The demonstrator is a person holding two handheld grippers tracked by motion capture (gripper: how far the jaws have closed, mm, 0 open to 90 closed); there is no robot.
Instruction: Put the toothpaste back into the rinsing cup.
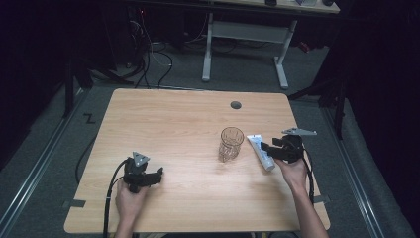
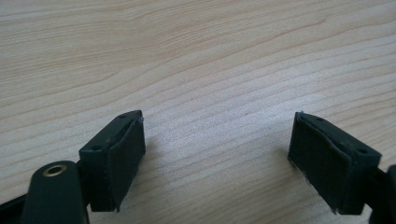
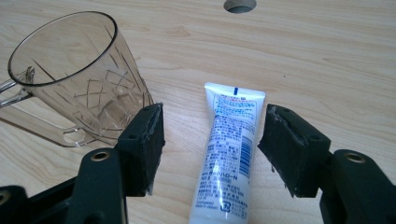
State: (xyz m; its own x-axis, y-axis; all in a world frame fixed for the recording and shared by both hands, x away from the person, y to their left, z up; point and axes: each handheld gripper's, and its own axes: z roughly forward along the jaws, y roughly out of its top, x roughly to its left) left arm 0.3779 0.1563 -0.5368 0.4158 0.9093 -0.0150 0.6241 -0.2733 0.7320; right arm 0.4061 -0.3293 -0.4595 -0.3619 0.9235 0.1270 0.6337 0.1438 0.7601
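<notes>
Wooden table (image 1: 188, 124) in a dark room; clear cup (image 1: 231, 144) stands upright right of centre, white tube (image 1: 261, 151) flat just beside it. Right gripper (image 3: 210, 140) straddles the tube, jaws wide, pads not touching: pickup not yet made, likely into the cup next. Left gripper (image 2: 217, 154) open, empty, idle over bare wood. Right gripper view shows the cup's handle and the tube's print.

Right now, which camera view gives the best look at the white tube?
The right gripper view: the tube lies close up between the open jaws, print sharp. In the high view it is a small white strip beside the cup. The left gripper view looks at bare table.
</notes>
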